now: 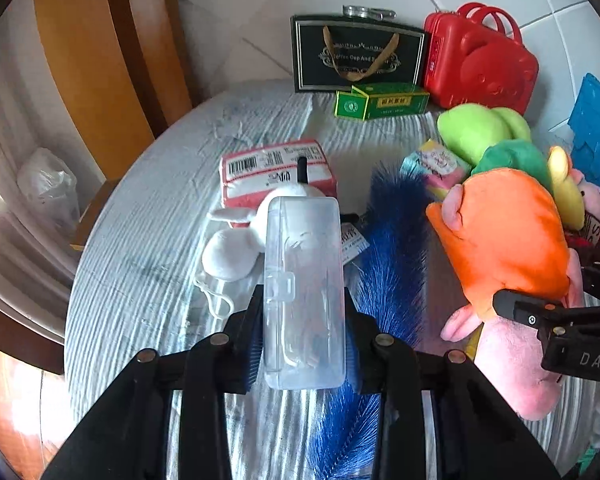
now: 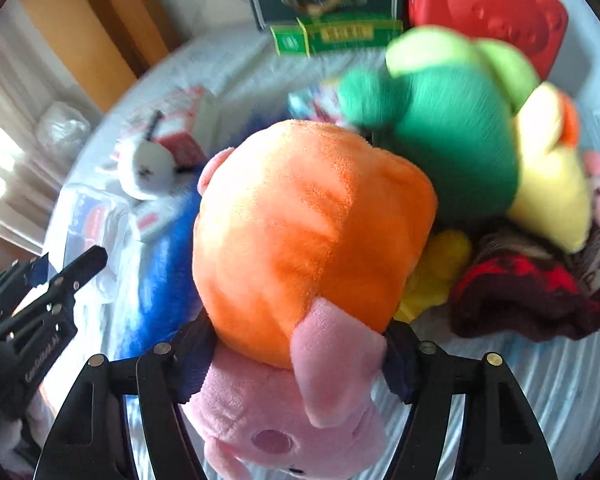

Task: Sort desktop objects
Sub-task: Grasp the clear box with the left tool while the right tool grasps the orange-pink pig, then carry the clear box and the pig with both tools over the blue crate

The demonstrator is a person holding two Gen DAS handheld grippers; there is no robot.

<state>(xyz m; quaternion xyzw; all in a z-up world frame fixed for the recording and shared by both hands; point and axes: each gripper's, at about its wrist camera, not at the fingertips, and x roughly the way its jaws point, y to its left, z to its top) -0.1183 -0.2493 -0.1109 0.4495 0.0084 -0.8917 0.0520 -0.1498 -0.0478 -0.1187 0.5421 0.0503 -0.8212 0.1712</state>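
In the left wrist view my left gripper (image 1: 305,340) is shut on a clear plastic box (image 1: 304,264), which stands up between its blue pads above the table. To the right hangs a pink pig plush in an orange suit (image 1: 504,240), with my right gripper (image 1: 548,288) clamped low on its body. In the right wrist view that pig plush (image 2: 312,232) fills the middle, and my right gripper (image 2: 298,356) presses on it from both sides. My left gripper (image 2: 70,262) shows at the left edge with the clear box (image 2: 96,216).
On the striped tablecloth (image 1: 140,280) lie a white plush (image 1: 232,248), a pink tissue pack (image 1: 276,172) and a blue feather (image 1: 392,248). A green box (image 1: 380,100), black gift bag (image 1: 356,56) and red case (image 1: 480,56) stand at the back. Green and yellow plush toys (image 2: 452,140) pile up on the right.
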